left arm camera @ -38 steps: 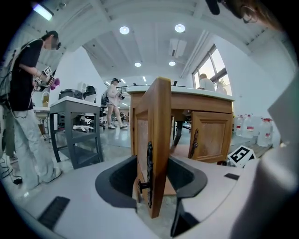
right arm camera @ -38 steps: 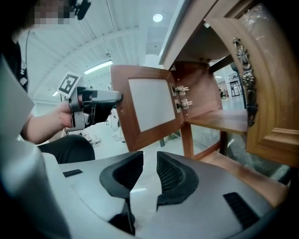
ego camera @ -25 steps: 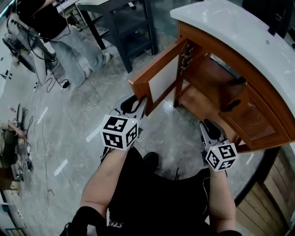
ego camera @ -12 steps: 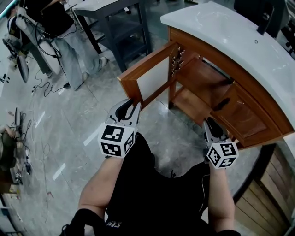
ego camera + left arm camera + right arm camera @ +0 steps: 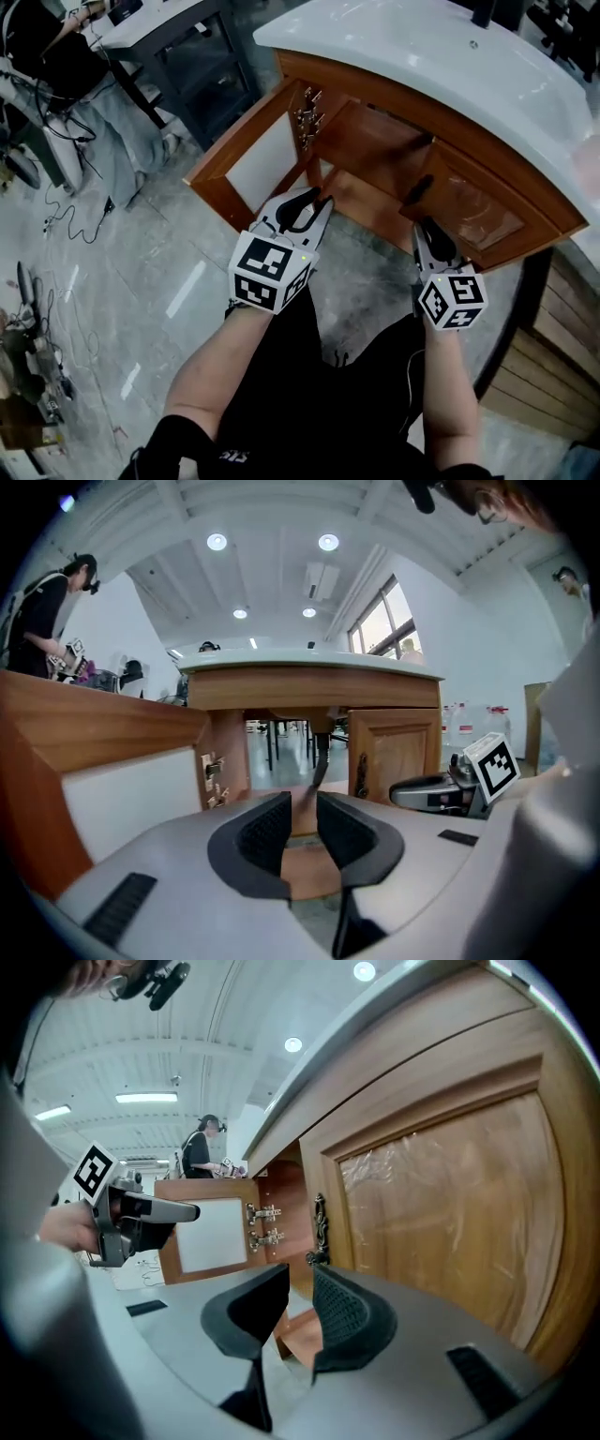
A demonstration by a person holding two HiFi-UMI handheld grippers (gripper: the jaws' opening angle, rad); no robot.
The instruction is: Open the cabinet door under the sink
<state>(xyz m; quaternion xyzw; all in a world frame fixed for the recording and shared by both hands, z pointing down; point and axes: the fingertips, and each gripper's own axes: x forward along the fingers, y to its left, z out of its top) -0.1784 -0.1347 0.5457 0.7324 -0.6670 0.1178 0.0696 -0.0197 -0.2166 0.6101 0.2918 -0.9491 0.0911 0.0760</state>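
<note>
Now the left tongs (image 5: pixel 311 204) are off the door. A second ago their tips sat at the lower edge of the left door (image 5: pixel 251 157); they have since drifted right and hang before the open cabinet (image 5: pixel 375 141). Their jaws have just been closing a little, yet a gap is left between the pads and nothing is in it. Past them, their own view shows only the cabinet's floor and a dark pipe (image 5: pixel 322 757).

The right tongs (image 5: pixel 424 231) hover low by the right door (image 5: pixel 480 214), tips just under its black handle (image 5: pixel 417 190). Their jaws are likewise parted and empty, touching nothing that I can see.

Beyond both, the left door stands swung wide over the floor (image 5: pixel 141 272), with its white inner panel and two hinges (image 5: pixel 307 108) bared, much as in the earlier pictures. The right door remains shut. Above, the white surface (image 5: pixel 412 42) overhangs the cabinet, and a person (image 5: pixel 52 56) stands further back.

By my reading, the opening is done on the left side, and the letting go marks the end of that step. Whether the right door is also wanted the task does not settle, though the right tongs are well placed for its handle.
</note>
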